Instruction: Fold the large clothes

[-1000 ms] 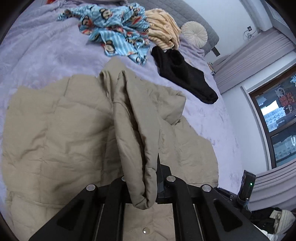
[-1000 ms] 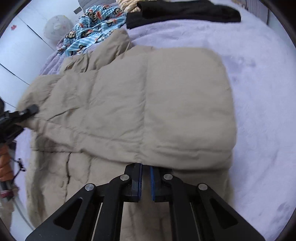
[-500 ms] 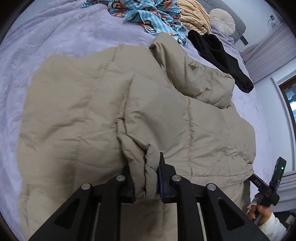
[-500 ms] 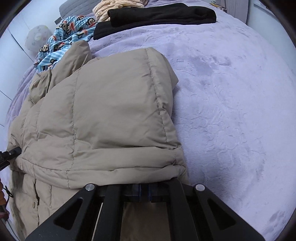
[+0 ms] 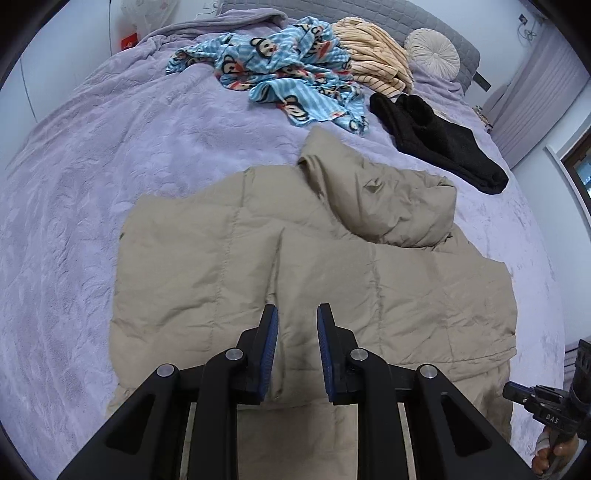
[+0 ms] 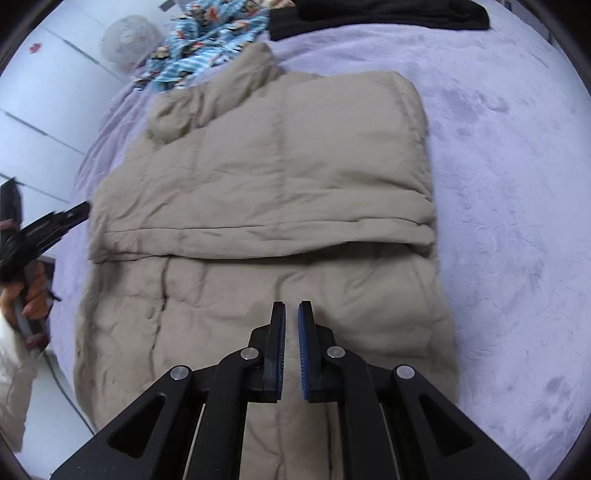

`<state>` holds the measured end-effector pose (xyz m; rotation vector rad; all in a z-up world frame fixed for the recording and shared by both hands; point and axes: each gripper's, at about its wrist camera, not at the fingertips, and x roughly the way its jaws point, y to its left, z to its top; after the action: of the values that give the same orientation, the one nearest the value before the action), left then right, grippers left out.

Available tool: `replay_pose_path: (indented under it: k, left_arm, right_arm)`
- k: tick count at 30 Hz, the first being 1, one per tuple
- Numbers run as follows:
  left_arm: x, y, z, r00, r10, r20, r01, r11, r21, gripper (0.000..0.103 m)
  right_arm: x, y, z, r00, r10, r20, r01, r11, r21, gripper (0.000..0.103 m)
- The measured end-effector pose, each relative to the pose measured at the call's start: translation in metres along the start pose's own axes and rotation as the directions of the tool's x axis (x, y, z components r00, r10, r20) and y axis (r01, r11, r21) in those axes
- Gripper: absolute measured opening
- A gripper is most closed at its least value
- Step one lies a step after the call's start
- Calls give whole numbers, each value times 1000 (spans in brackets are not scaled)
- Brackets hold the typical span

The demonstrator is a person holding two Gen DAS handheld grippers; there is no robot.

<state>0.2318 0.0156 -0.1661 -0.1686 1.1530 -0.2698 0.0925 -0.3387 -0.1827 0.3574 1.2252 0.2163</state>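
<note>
Nearest in the left wrist view, the left gripper (image 5: 297,325) is seen with its blue-padded black fingers (image 5: 269,334) spread apart and nothing held between them; it is poised above the lower half of the beige quilted puffer jacket (image 5: 332,280). In the right wrist view, the right gripper (image 6: 291,321) is shown with its jaws parted by a narrow gap, and no fabric is gripped there either. It is held over the same jacket (image 6: 280,177), near the hem end.

The jacket is laid flat on the lilac plush bedspread (image 5: 92,192), with one padded panel folded across the body so that a long horizontal fold edge is formed across the middle. The hood (image 5: 384,199) is bunched at the far end of the garment.

Beyond the hood, a black fleece garment (image 5: 439,144) is stretched out on the bedspread, well apart from the jacket. Further back, a crumpled blue monkey-print cloth (image 5: 291,74) is heaped beside a cream striped fuzzy garment (image 5: 373,62). Farthest off, a round white pleated cushion (image 5: 432,53) is propped against the grey quilted headboard (image 5: 369,13).
</note>
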Motion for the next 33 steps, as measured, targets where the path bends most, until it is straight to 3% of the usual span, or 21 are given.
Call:
replay_pose_path:
  k: [4, 7, 11, 14, 20, 27, 31, 32, 33]
  left_arm:
    - [26, -23, 5, 1000, 10, -7, -9, 1000, 30, 23]
    - [59, -22, -3, 994, 98, -58, -95, 994, 53, 23]
    - [74, -13, -14, 995, 71, -75, -67, 997, 49, 23]
    - [72, -16, -13, 994, 87, -72, -83, 994, 66, 23]
    - [49, -17, -17, 987, 151, -55, -147, 987, 65, 23]
    - [15, -12, -37, 974, 219, -56, -217, 975, 53, 24]
    - [0, -14, -55, 976, 209, -64, -207, 978, 41, 25]
    - [-3, -14, -59, 976, 204, -70, -202, 979, 33, 34]
    - [-6, -15, -64, 975, 207, -78, -205, 978, 27, 82]
  right_arm:
    - [-8, -10, 35, 991, -30, 129, 23, 998, 54, 8]
    - [18, -38, 53, 991, -99, 94, 88, 989, 120, 8]
    - [49, -77, 44, 996, -73, 49, 62, 980, 190, 3]
    - [45, -78, 38, 995, -72, 75, 56, 979, 196, 3]
    - [14, -76, 29, 983, -150, 107, 123, 968, 221, 8]
    - [-12, -74, 1, 989, -106, 102, 74, 957, 282, 8]
    - [-14, -67, -20, 995, -74, 73, 49, 954, 297, 8]
    - [-14, -65, -24, 996, -67, 67, 44, 954, 298, 8]
    - [-14, -63, -30, 996, -61, 60, 41, 954, 298, 8]
